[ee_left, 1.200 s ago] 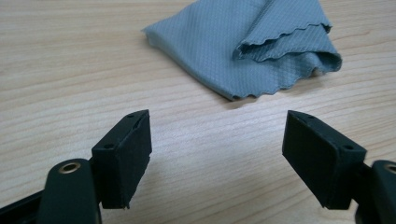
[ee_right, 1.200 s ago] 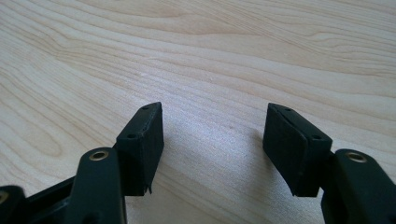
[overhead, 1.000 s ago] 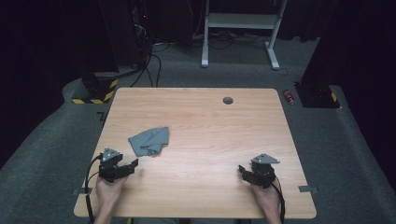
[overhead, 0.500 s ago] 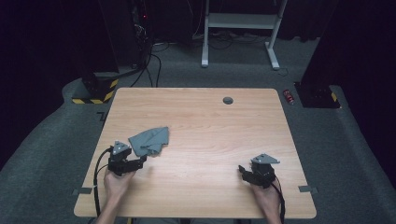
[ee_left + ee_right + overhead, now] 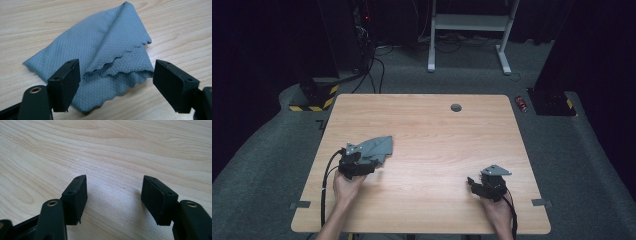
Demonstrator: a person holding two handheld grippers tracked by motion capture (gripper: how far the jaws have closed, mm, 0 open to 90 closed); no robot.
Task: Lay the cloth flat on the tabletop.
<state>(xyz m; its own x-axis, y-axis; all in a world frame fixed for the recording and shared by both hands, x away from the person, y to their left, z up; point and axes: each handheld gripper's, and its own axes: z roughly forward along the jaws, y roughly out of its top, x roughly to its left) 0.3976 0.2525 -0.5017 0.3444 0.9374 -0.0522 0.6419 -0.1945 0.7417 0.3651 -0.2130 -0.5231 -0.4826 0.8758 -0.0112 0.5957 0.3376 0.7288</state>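
A grey-blue folded cloth (image 5: 379, 146) (image 5: 100, 52) with scalloped edges lies on the left half of the wooden table (image 5: 432, 135). My left gripper (image 5: 364, 162) (image 5: 116, 83) is at the cloth's near edge, jaws wide open, and the cloth's near corner lies between them on the table. My right gripper (image 5: 474, 184) (image 5: 113, 197) rests near the table's front right, open, with bare wood between its jaws.
A small dark round grommet (image 5: 456, 107) sits near the table's far edge. Beyond the table are grey carpet, cables, a white frame leg (image 5: 504, 50) and a small red object (image 5: 522, 102) on the floor at the right.
My left gripper has moved forward and right, up to the cloth, so that its open jaws now stand either side of the cloth's near edge. The right gripper has stayed still.
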